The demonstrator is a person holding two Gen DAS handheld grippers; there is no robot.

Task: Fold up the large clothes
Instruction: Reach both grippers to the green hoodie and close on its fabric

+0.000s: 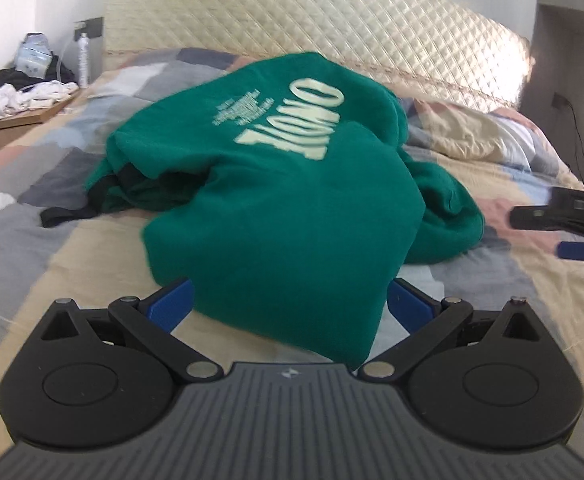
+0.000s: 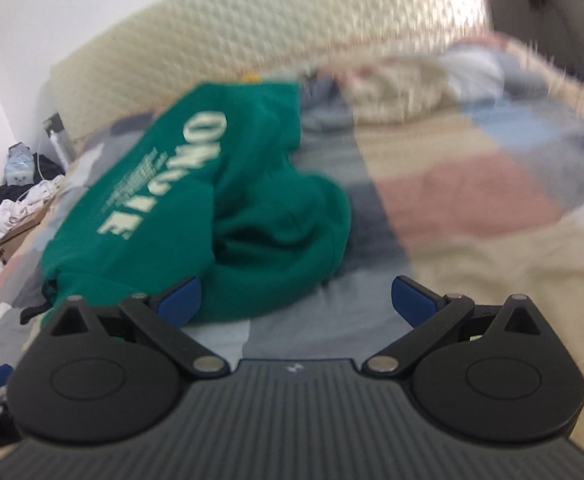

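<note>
Green fleece sweatshirt with cream block lettering (image 1: 276, 184) lies bunched on the bed with the patchwork duvet (image 1: 72, 256), roughly mid-bed, below the cream quilted headboard (image 1: 332, 20). Not flat: printed panel faces up, one thick fold draped toward the left camera, a rumpled lump of fabric off at 3 o'clock, a dark lining or inner layer showing at 9 o'clock. Smaller cream text beside the big letters, too blurred to read.

Left gripper (image 1: 290, 300): blue-tipped fingers spread wide, nearest fold of the sweatshirt sits between them; contact with the pads unclear.

Right gripper (image 2: 297, 300): fingers spread wide, nothing between them but duvet; sweatshirt edge just beside its left finger at 10 o'clock. Right view is motion-blurred.

Pile of white and dark clothes (image 1: 20, 88) at 9 o'clock beside the bed.
</note>
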